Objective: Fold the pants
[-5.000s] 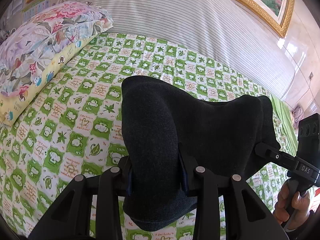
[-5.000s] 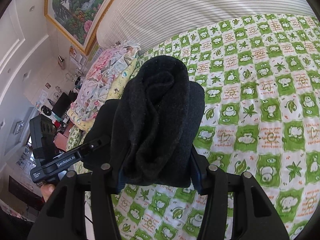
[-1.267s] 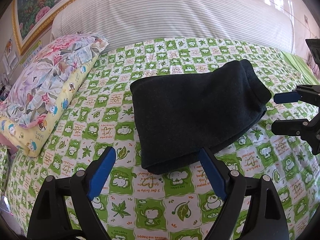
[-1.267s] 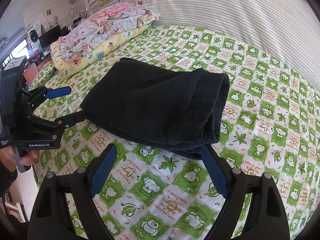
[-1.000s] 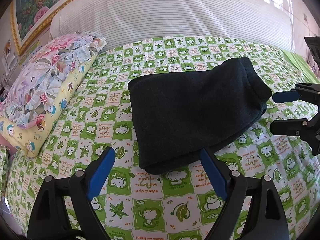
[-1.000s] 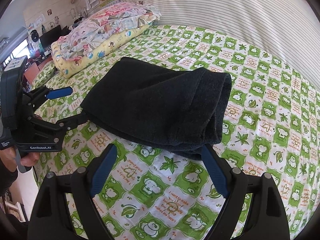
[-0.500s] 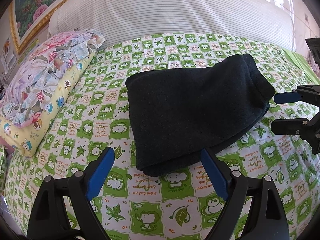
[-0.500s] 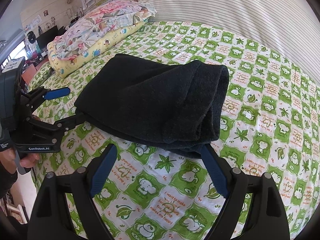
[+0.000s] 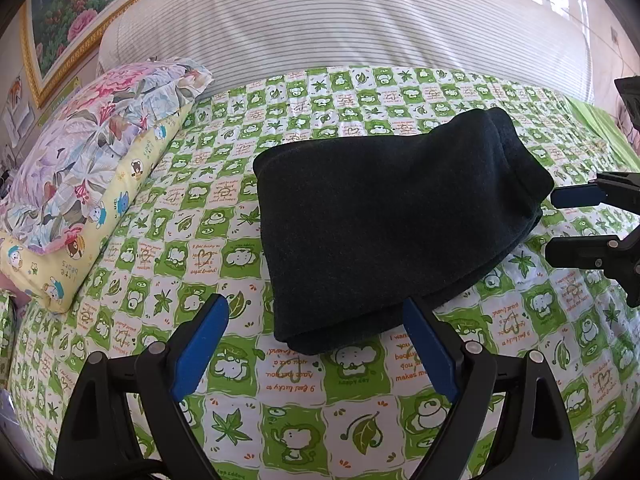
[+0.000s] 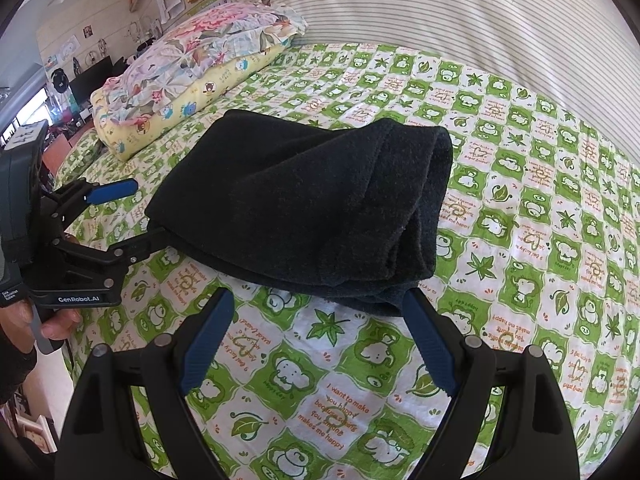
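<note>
The pants (image 9: pixel 384 216) lie folded ahead of both released claws, left gripper (image 9: pixel 316 340) and right gripper (image 10: pixel 316 336) (nothing apparently remains).

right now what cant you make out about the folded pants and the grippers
- Pants: underside and layer count, hidden by the top layer, both views.
- Left gripper: lower fingertip, right wrist view, possibly tucked behind the pants' edge.
- Right gripper: body cut off, left wrist view's right edge.
</note>
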`<control>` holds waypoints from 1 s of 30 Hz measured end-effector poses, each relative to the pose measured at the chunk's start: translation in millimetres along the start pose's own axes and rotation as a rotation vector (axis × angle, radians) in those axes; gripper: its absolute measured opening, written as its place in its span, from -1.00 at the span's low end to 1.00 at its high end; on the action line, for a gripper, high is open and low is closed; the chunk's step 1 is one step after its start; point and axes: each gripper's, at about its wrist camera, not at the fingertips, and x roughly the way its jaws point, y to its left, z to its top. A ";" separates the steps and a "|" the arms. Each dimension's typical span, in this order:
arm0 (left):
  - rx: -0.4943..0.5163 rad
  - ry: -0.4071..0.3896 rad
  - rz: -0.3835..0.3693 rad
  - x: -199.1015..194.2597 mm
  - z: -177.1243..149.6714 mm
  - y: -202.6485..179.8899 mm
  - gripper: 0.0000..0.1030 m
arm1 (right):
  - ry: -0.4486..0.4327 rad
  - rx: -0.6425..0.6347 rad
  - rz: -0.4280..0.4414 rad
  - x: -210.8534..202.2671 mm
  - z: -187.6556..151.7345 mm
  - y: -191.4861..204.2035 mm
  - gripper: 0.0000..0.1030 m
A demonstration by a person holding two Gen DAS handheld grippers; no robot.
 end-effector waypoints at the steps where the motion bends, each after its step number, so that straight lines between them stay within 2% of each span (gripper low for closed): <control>1: -0.001 0.001 0.000 0.5 0.0 0.1 0.73 | -0.002 0.001 0.001 -0.4 0.1 0.0 0.68; 30: -0.029 -0.001 0.015 1.9 3.3 5.2 0.73 | -0.015 -0.001 -0.007 -2.9 0.5 -0.5 0.68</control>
